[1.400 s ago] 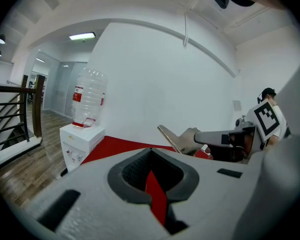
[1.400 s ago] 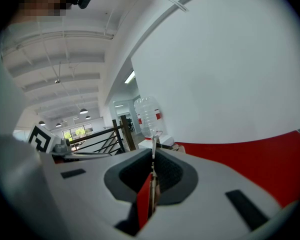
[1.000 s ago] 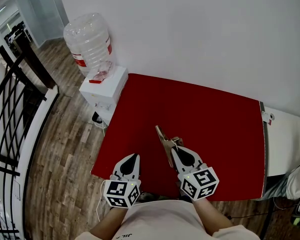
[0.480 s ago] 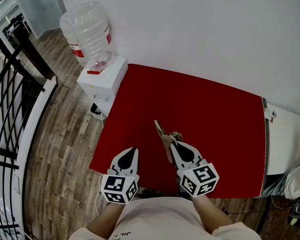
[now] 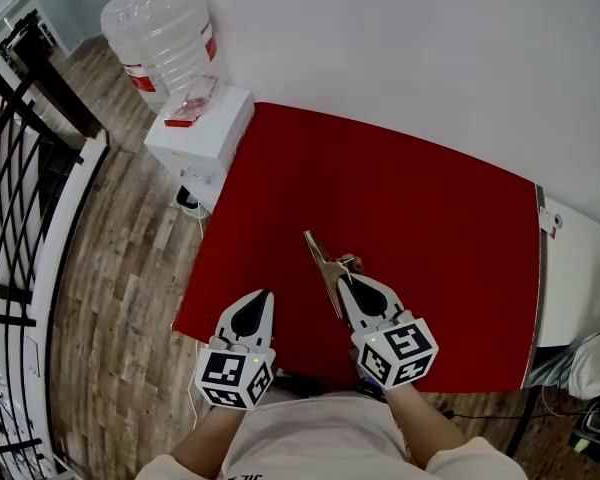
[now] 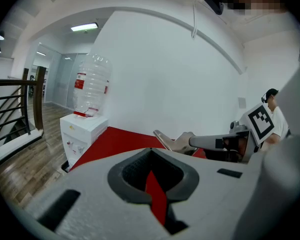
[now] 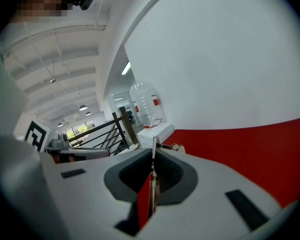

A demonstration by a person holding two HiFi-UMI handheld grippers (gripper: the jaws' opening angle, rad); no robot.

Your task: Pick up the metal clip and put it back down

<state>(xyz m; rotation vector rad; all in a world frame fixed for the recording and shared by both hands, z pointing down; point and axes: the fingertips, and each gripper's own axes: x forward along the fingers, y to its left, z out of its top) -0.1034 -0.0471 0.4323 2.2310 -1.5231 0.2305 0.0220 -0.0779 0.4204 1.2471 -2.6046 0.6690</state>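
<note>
Rear of metal clip [image 5: 323,266] hides inside clamped right gripper [image 5: 350,284]

Count: one red rectangular tabletop [image 5: 430,228]. Over it: one gold metal clip [image 5: 323,265]; two grey grippers, left gripper [image 5: 262,298] and right gripper [image 5: 348,283]. Beside it: one white dispenser box [image 5: 200,133], one clear plastic bottle [image 5: 160,28].

- The head view looks steeply down on the red table [image 5: 400,208], with the left gripper [image 5: 263,296] and right gripper [image 5: 343,282] near six o'clock.
- Each gripper view sits close behind its own jaws, facing across the table.
- All three share the water dispenser [image 5: 195,138], at ten o'clock from overhead.
</note>
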